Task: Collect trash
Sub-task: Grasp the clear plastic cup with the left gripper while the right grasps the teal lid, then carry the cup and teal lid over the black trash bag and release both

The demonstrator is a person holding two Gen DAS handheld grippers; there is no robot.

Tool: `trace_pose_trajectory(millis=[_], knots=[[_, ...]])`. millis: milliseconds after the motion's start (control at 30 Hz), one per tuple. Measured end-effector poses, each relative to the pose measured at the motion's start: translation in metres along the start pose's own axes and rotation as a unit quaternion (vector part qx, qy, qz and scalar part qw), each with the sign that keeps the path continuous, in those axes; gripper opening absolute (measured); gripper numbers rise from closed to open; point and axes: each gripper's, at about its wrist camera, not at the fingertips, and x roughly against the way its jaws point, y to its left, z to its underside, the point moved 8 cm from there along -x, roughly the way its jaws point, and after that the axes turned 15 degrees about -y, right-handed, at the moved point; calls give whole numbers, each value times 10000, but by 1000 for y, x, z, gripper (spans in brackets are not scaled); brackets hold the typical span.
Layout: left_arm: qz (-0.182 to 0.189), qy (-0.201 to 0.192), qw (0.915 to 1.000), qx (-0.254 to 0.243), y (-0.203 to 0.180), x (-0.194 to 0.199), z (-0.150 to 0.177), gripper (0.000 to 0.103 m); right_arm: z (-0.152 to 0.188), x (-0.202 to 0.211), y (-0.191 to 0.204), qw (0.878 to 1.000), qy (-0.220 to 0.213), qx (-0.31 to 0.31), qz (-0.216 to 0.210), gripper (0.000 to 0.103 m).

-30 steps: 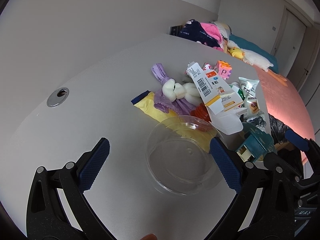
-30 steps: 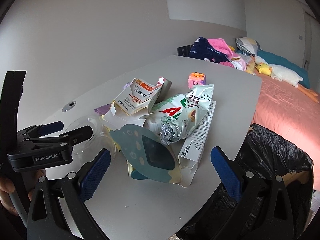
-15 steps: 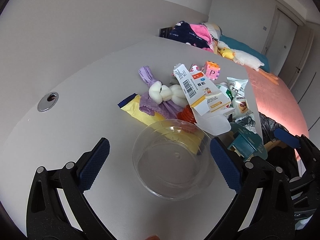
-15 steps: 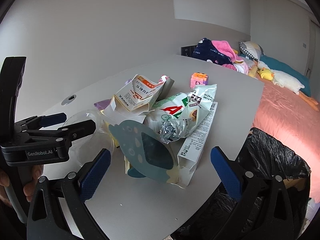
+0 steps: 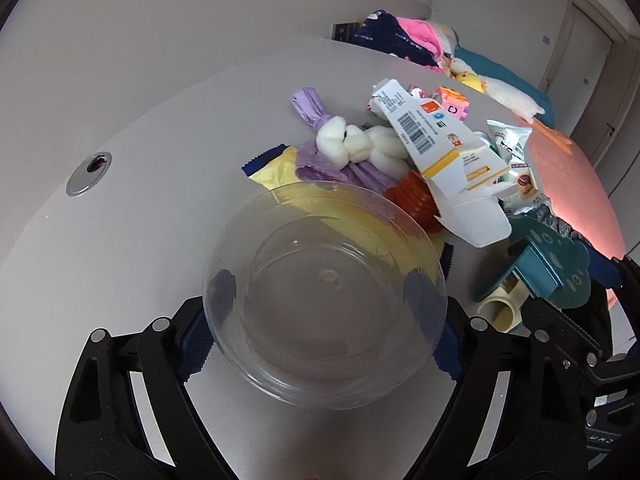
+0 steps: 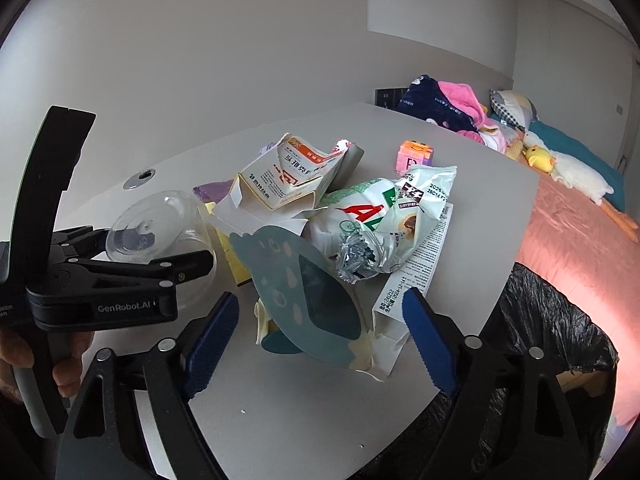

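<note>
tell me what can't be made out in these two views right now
- Left wrist view: whether the left gripper pads, closing in, already press the clear plastic cup; its wall blurs them.
- Right wrist view: the inside of the black trash bag, cut off by the right gripper and the picture's edge.
- Both views: what lies under the white carton; the pile covers it.

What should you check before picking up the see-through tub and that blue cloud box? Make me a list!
1. Clear plastic tub sits between the left gripper pads, jaws closing: ok.
2. Left pads pressing firmly on the tub: cannot tell.
3. Blue cloud box lies between the right gripper pads, jaws closing, not yet gripped: ok.
4. Black trash bag is open beside the table: ok.
5. Tub free of the yellow wrapper under it: cannot tell.
</note>
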Motion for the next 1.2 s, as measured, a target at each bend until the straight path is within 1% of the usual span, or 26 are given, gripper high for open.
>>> trace_pose_trajectory(millis=[33,100,133,167,200,233,333,433,467,567,633,833,867,900,1000,1067,1200], knots=[[-64,-32,10000,33,4,0,0,84,-1,-2,2,10000,6,45,-17,75],[-113,-126,9998,82,10,1,0,84,-1,-7,7,9999,24,150,-48,73],[-97,-131,9998,143,12,0,1,85,-1,-9,9,9998,45,191,-51,72],[-66,-19,9998,211,14,-2,5,85,1,-13,11,9997,77,221,-56,71],[-76,69,9997,241,15,-4,7,86,2,-17,12,9996,131,230,-62,67],[-84,46,9997,214,15,-3,7,86,5,-21,14,9996,188,225,-64,65],[-118,87,9998,146,15,-3,9,86,14,-33,13,9991,349,219,15,63],[-156,101,9998,98,15,-3,10,86,16,-37,13,9990,334,298,90,63],[-173,101,9998,83,15,-3,10,84,16,-37,14,9989,330,326,112,63],[-170,70,9998,100,15,-4,7,83,15,-35,15,9991,275,297,94,62],[-156,35,9996,219,16,-3,4,83,11,-29,16,9998,172,63,-95,60],[-188,-284,9990,273,20,16,-12,83,-20,-3,16,9985,-202,-335,-395,56],[-185,-321,9990,248,19,20,-14,83,-25,1,16,9979,-260,-378,-446,55],[-183,-354,9990,220,18,23,-16,83,-29,5,16,9975,-313,-410,-475,50],[-174,-432,9988,164,14,29,-20,83,-33,10,15,9974,-381,-406,-463,50],[-199,-451,9986,177,15,31,-20,83,-32,12,14,9961,-390,-541,-580,50],[-190,-541,9982,200,16,39,-25,83,-34,20,9,9953,-483,-628,-559,50]])
